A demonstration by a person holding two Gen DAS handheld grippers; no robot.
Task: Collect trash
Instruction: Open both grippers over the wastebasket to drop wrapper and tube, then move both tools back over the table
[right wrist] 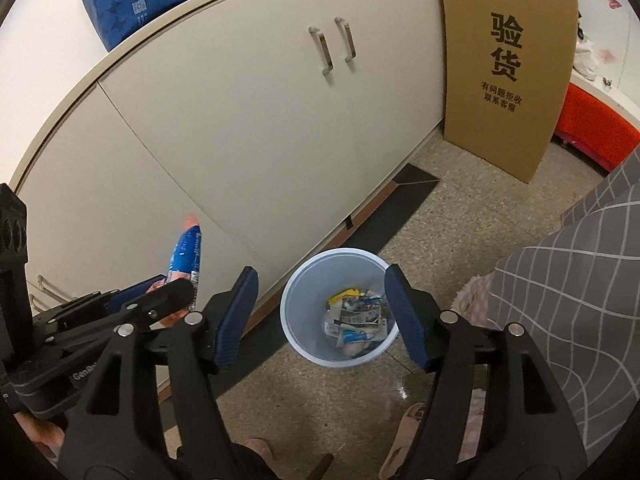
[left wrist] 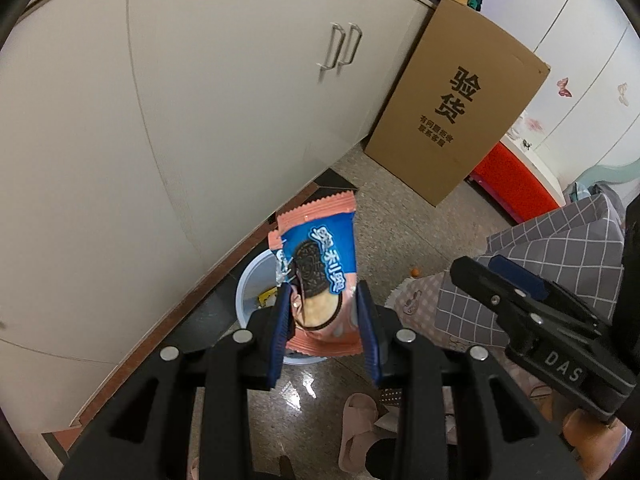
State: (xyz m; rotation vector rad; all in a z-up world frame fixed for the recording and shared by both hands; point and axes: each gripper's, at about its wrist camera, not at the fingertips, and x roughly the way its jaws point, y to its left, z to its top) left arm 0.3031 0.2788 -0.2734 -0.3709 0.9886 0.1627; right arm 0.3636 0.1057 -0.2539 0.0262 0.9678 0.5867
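Floor (right wrist: 460,232): speckled stone-look surface, with a dark strip along the foot of the cabinet.
Cabinet (right wrist: 260,120): pale doors with two metal handles, filling the far side of both views.
Cardboard box (right wrist: 508,64): tall, brown, printed with black characters, upright against the cabinet's right end; red item just behind it.
Checked fabric (right wrist: 580,280): grey with white grid, at the right edge of both views.
Slippers (left wrist: 356,428): pink, on the floor, seen low between the jaws in the left wrist view.
Trash bin (right wrist: 292,320): pale blue, round, standing on the floor close to the cabinet; crumpled wrappers (right wrist: 356,320) inside.
Left gripper (left wrist: 325,320): jaws clenched on the snack wrapper, blue pads pressing its lower part from both sides.
Snack wrapper (left wrist: 320,264): pink and blue, cookie picture on the front, upright, upper part rising above the jaws; held in the air, bin rim visible behind and below it.
Right gripper (right wrist: 320,320): jaws released, spread wide, nothing between them; bin framed in the gap, well below.
Relation of grippers: side by side, wrapper in the left one seen edge-on from the right wrist view.
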